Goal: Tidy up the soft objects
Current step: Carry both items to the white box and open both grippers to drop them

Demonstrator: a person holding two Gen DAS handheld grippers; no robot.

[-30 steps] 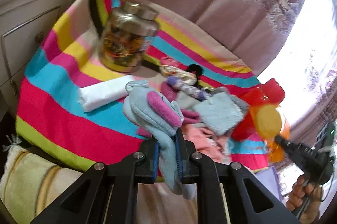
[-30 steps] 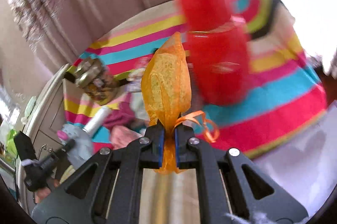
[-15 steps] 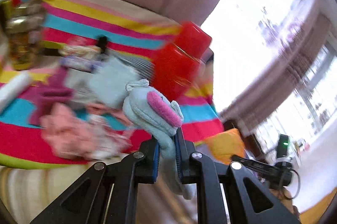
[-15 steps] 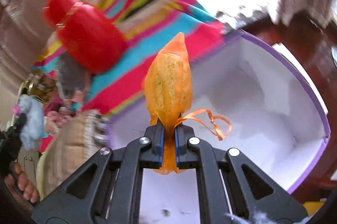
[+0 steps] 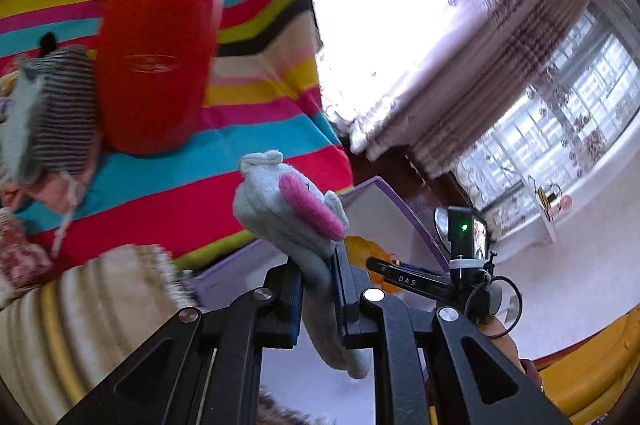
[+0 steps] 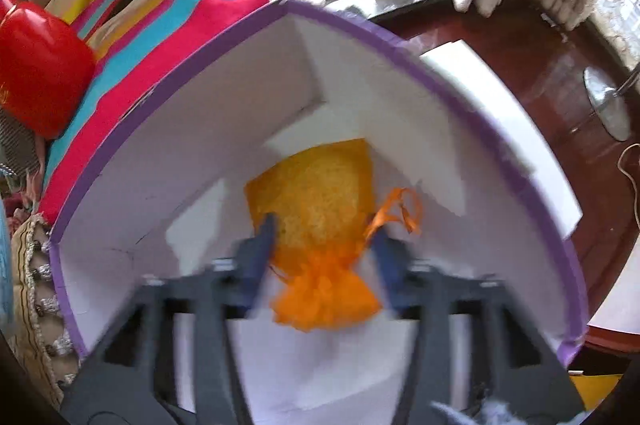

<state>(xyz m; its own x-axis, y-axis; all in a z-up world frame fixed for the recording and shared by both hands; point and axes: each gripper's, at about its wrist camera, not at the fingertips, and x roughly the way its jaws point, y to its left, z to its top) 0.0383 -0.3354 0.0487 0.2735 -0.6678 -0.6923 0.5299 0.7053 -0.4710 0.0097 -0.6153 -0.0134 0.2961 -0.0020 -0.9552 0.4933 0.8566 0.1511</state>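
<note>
While clamped, sock (image 5: 288, 209) above box (image 5: 384, 201)

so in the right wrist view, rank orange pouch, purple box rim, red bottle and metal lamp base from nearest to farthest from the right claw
1. Orange pouch: between the open right claw fingers, lying in the box.
2. Purple box rim: curving around the pouch.
3. Red bottle: far left on the striped cloth.
4. Metal lamp base: far right on the dark wood; too close to call against the bottle.
</note>
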